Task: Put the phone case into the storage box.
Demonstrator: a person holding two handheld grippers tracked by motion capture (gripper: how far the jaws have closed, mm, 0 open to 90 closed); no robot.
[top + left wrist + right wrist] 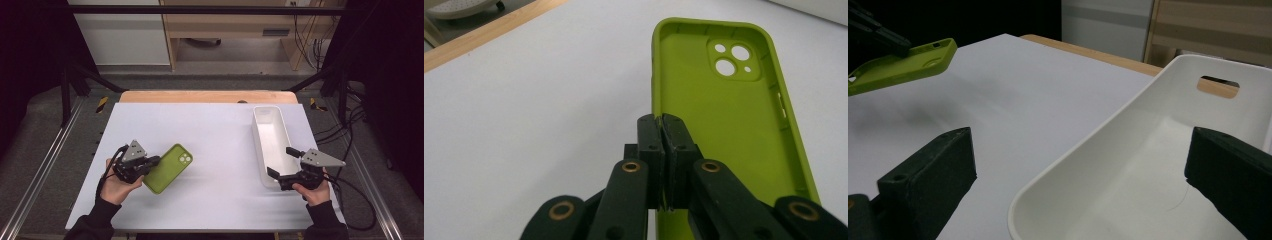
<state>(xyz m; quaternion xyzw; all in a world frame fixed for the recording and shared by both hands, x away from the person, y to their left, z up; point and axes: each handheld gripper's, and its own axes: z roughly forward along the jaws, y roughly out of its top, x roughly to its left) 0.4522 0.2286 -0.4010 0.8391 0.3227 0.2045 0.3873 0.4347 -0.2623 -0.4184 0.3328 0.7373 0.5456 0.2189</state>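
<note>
Left gripper (154, 161) seen at left side of white table (215, 130) — jaws pressed together on long edge of green phone case (169, 168). Case held open side up, camera cutout at far end; in right gripper view it is seen raised clear of table, shadow beneath. Right gripper (282, 162) held at near end of white bin (270, 120) on right side of table — jaws spread wide, one outside near rim, other over bin interior, nothing gripped. Handle slot seen in bin's far wall.
</note>
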